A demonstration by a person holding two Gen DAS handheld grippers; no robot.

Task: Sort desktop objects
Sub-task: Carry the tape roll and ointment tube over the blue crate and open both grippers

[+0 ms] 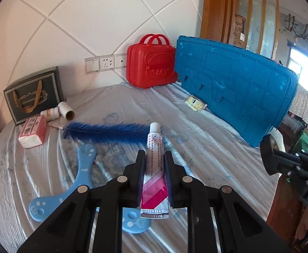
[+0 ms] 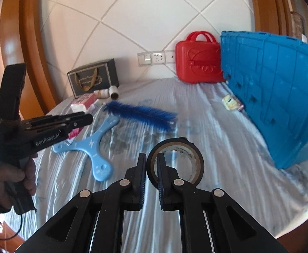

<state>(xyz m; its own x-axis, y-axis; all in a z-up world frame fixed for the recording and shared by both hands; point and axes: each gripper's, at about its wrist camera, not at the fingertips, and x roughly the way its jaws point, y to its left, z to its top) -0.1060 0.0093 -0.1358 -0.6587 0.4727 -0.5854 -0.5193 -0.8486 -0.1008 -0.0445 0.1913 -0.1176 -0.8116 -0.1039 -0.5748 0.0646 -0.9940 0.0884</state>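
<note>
Pinching a tube [image 1: 154, 168], the left gripper [image 1: 154, 158] hung near; the right gripper [image 2: 151, 160] clamped a tape roll [image 2: 176, 160], right

A table covered with a pale blue-grey cloth [image 1: 116, 105] carries everything. On it, far left, stand a dark gift bag [image 1: 32, 96], a tissue pack [image 1: 33, 133], a small bottle [image 1: 50, 113] and a cardboard tube [image 1: 66, 110]. A blue brush [image 1: 105, 131] and light-blue boomerang [image 1: 69, 181] lie nearer. Far right: a red case [image 1: 150, 63], blue crate [image 1: 236, 88], small packet [image 1: 196, 102].
</note>
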